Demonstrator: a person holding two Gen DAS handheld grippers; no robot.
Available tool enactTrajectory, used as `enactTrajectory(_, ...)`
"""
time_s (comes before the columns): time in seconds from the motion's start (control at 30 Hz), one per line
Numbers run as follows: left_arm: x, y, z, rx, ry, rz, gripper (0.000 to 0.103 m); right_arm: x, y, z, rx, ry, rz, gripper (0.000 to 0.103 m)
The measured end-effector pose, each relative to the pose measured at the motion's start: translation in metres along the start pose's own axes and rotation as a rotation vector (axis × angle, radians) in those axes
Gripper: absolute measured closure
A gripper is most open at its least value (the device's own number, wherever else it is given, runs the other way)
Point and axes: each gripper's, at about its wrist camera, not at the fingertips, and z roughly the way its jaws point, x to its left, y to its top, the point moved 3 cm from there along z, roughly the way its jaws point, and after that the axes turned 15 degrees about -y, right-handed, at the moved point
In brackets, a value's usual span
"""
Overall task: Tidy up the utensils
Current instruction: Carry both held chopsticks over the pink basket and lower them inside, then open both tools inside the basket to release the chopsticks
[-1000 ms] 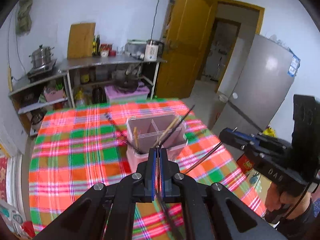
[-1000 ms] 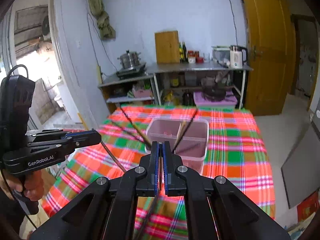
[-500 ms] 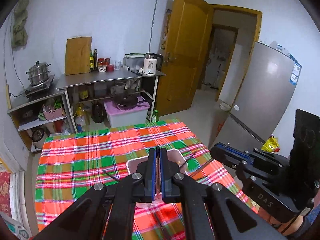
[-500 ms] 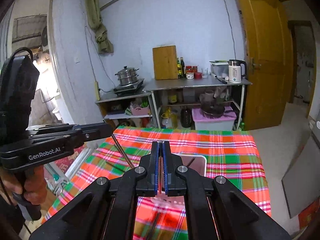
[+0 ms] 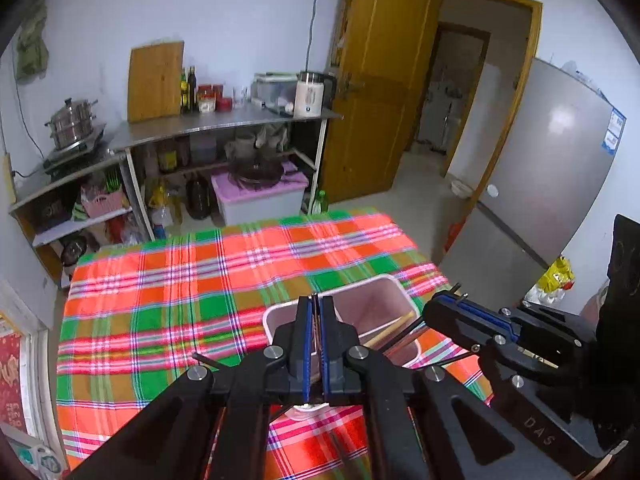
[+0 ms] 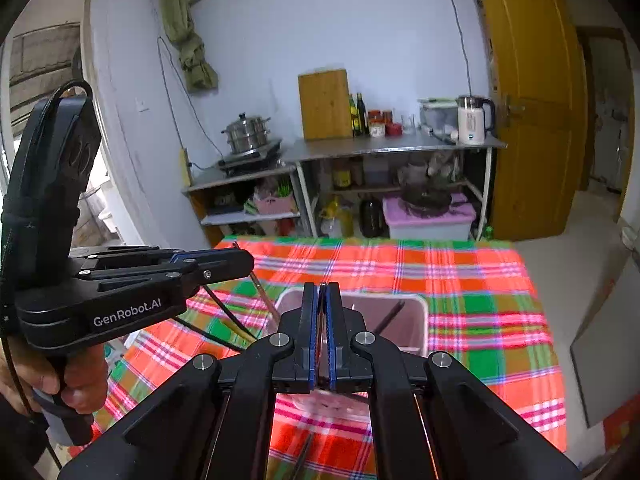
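Plaid cloth [image 5: 168, 280] in red, orange and green covers the desk [image 6: 480, 304] that fills the lower half of both wrist views; nearest each camera stands that view's own gripper, the left gripper [image 5: 316, 300] and the right gripper [image 6: 321, 288], each with its blue-edged jaws pressed together; a thin dark chopstick [image 5: 318, 328] shows as a sliver between the left jaws, so that gripper is clenched on it, though its end is hard to follow; the right gripper is clenched too, and whether anything sits between its jaws cannot be told. In the right wrist view the left gripper [image 6: 246, 260] reaches in from the left, held in a hand [image 6: 76, 384], with a brown stick [image 6: 262, 292] slanting down from its tip toward the bin. Just beyond the fingertips sits the pink utensil bin [image 5: 394, 292], upright on the cloth near the desk's right side in the left view; a pale wooden chopstick [image 5: 390, 330] and a dark one lean out of it over its right rim; another dark stick [image 6: 386, 316] leans inside it in the right view. Farther off, past the desk's far edge, a lilac-lidded storage box [image 5: 260, 196] sits under a steel shelf unit [image 5: 224, 120]; on the unit stand a wooden cutting board [image 5: 156, 80], bottles, a white kettle [image 5: 309, 94] and a steamer pot [image 5: 74, 122]; a yellow door [image 5: 380, 100] stands open at the right.
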Motion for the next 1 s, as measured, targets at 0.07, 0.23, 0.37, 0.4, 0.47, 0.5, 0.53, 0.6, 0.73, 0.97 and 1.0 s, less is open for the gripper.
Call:
enactTrajectory(0.07, 0.005, -0.004, 0.007, 0.02, 0.015, 0.001, 0.1, 0.0, -0.006, 0.008, 0.022, 0.0, -0.004, 0.099)
enactTrajectory(0.23, 0.015, -0.01, 0.014, 0.038, 0.017, -0.017, 0.1, -0.003, -0.018, 0.022, 0.068, -0.009, -0.001, 0.099)
enactTrajectory(0.37, 0.017, -0.011, 0.014, 0.036, 0.012, -0.021, 0.099, -0.005, -0.022, 0.025, 0.086, -0.003, -0.004, 0.099)
enactTrajectory(0.4, 0.016, -0.011, 0.013, 0.032, 0.011, -0.022, 0.099, -0.004, -0.021, 0.025, 0.089, -0.005, -0.006, 0.099)
enactTrajectory(0.47, 0.014, -0.01, 0.009, 0.017, 0.017, -0.017, 0.099, -0.004, -0.02, 0.022, 0.084, -0.01, -0.008, 0.099)
enactTrajectory(0.5, 0.014, -0.009, 0.006, 0.011, 0.019, -0.018, 0.099, -0.005, -0.019, 0.019, 0.076, -0.01, -0.005, 0.099)
enactTrajectory(0.53, 0.013, -0.008, 0.002, 0.002, 0.02, -0.018, 0.099, -0.006, -0.018, 0.016, 0.07, -0.01, -0.001, 0.096)
enactTrajectory(0.6, 0.011, -0.006, -0.007, -0.02, 0.024, -0.014, 0.099, -0.009, -0.015, 0.008, 0.053, -0.011, 0.011, 0.095)
enactTrajectory(0.73, 0.001, -0.003, -0.028, -0.062, 0.019, -0.002, 0.099, -0.012, -0.011, -0.011, 0.021, -0.017, 0.018, 0.095)
enactTrajectory(0.97, -0.023, -0.021, -0.074, -0.144, 0.014, 0.031, 0.099, -0.02, -0.016, -0.055, -0.037, -0.005, 0.041, 0.095)
enactTrajectory(1.0, -0.027, -0.029, -0.081, -0.157, 0.014, 0.035, 0.099, -0.021, -0.019, -0.06, -0.042, -0.004, 0.038, 0.095)
